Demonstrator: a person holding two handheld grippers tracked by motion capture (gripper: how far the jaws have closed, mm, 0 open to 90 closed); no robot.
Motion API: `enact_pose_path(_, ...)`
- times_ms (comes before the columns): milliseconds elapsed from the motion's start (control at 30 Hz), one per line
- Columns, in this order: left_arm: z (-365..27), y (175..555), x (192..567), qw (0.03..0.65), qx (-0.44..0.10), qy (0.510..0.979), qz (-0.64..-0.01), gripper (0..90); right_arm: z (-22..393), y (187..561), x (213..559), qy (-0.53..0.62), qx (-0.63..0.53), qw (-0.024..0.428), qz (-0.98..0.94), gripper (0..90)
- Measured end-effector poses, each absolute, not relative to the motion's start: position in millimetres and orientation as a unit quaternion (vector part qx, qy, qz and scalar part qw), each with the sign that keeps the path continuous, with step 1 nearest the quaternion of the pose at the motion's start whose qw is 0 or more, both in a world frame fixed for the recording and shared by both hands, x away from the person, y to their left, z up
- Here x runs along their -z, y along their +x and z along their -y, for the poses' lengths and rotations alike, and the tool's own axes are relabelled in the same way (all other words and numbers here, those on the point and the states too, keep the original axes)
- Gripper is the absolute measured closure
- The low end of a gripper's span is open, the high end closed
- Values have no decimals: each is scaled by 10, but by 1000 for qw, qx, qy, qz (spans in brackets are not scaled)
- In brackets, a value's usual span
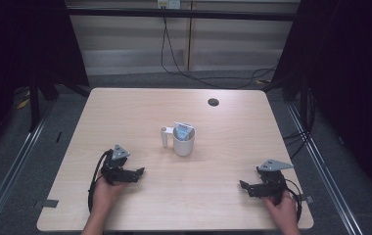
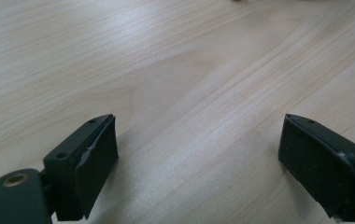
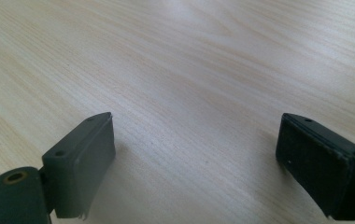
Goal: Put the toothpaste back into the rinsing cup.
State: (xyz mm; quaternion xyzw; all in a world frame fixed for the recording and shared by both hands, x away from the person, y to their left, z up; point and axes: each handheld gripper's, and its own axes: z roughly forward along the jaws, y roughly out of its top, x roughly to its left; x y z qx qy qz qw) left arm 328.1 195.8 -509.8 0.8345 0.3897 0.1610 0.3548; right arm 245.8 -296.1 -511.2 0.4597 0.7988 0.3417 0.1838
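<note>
A white mug [image 1: 184, 142] stands upright near the middle of the light wooden table [image 1: 125, 112], its handle [image 1: 165, 136] to the left and a pale blue packet [image 1: 183, 130] sticking out of it. My left gripper [image 1: 140, 172] rests on the table at the front left, held by a hand, pointing right toward the middle. Its jaws stand wide apart over bare wood [image 2: 199, 154]. My right gripper [image 1: 243, 185] lies at the front right, pointing left. It is open too, with nothing between its fingers [image 3: 82, 163].
A round dark cable hole [image 1: 213, 102] sits near the table's far edge. Black cables [image 1: 174, 58] run over the floor behind the table. Metal rails [image 1: 17, 152] flank both sides.
</note>
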Motion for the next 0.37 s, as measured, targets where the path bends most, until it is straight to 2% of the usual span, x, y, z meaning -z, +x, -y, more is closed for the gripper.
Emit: enact_pose_path(367, -1958, 3286, 5101, 357, -159, 833, -391, 108, 2960, 2457, 5112, 460, -342, 183, -799, 113)
